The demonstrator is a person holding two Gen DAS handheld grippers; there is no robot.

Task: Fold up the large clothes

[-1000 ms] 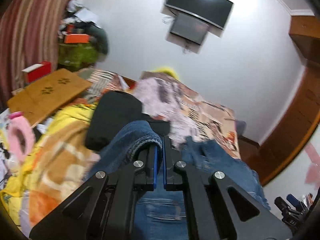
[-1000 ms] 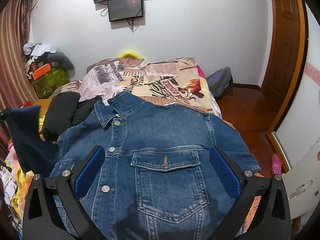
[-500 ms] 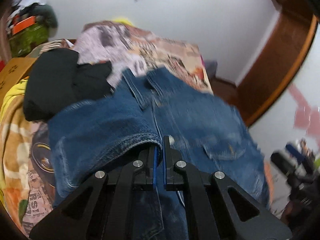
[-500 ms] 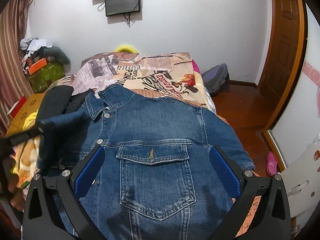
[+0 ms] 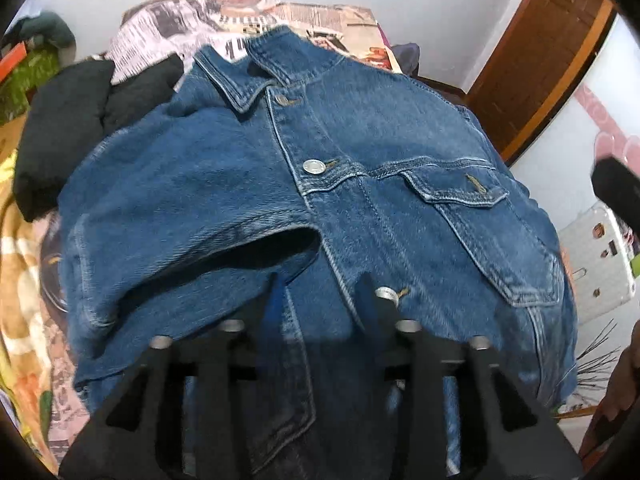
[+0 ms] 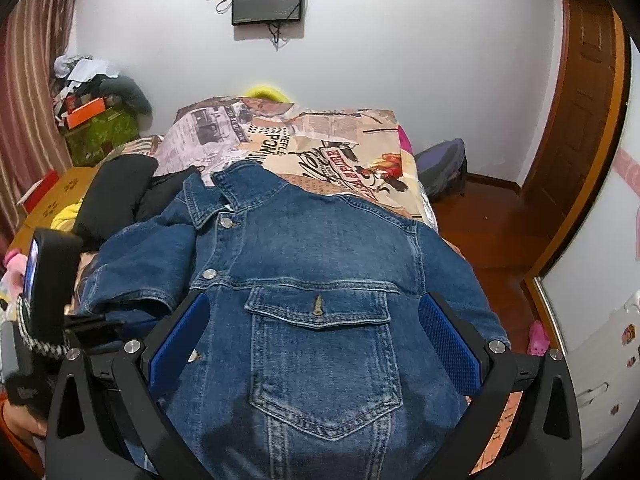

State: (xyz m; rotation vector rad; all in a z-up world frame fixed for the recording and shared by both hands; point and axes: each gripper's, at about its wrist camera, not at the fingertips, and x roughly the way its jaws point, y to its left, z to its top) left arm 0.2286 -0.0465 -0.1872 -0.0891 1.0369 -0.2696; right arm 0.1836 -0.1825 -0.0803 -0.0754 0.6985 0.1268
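The bed (image 6: 352,148), under a newspaper-print cover, stretches away ahead of both grippers. On it, directly below and in front of them, the denim jacket (image 6: 320,280) lies front up with its collar at the far end; 1 sleeve (image 5: 180,216) is folded across the chest, its cuff just ahead of the left gripper (image 5: 320,300). That gripper's jaws are opening, the blurred fingers apart and nothing pinched between them. The right gripper (image 6: 312,344) is spread wide above the chest pocket (image 6: 320,344), holding nothing. A black garment (image 5: 64,128) lies beyond the sleeve, left of the collar.
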